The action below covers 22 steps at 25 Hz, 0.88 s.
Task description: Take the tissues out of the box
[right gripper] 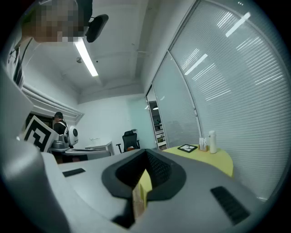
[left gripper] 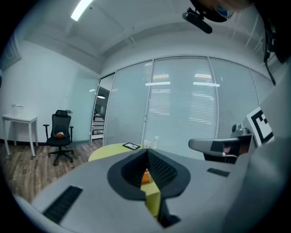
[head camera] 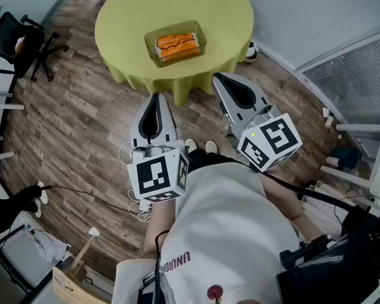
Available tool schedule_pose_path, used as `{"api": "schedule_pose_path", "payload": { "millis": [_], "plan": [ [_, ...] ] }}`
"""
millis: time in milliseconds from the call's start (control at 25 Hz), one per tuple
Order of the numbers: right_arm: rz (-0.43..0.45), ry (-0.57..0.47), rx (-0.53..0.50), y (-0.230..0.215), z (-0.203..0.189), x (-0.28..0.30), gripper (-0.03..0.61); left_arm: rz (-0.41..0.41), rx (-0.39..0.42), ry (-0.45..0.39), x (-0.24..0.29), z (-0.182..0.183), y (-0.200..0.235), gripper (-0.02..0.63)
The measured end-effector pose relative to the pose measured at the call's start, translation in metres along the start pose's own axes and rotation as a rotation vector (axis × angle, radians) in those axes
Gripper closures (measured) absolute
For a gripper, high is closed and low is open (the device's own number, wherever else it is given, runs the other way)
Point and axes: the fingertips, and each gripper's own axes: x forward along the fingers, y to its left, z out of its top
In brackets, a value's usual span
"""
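Evidently the work stood at its very start, by my reading: the approach to the box [head camera: 151, 45] had not been made. That clear box sat near the middle of the round table [head camera: 129, 21] with its yellow-green cloth, and an orange pack of tissues [head camera: 177, 44] lay inside it. Both tools hung off the table's near edge, over the wooden floor. The left gripper [head camera: 155, 100] had its jaws brought together on nothing. The right gripper [head camera: 226, 83] was likewise closed and empty, just beside the cloth's hem. The box lay ahead of both, well apart from either tip. The next move probably called for stepping in, parting one pair of jaws, and lowering them over the pack.
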Motion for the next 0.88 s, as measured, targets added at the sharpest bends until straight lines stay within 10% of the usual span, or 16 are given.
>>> {"api": "schedule_pose_path", "payload": {
  "millis": [880],
  "plan": [
    [-0.041, -0.005, 0.005, 0.012, -0.002, 0.007, 0.558, -0.022, 0.010, -0.005, -0.007, 0.005, 0.015, 0.600]
  ]
}}
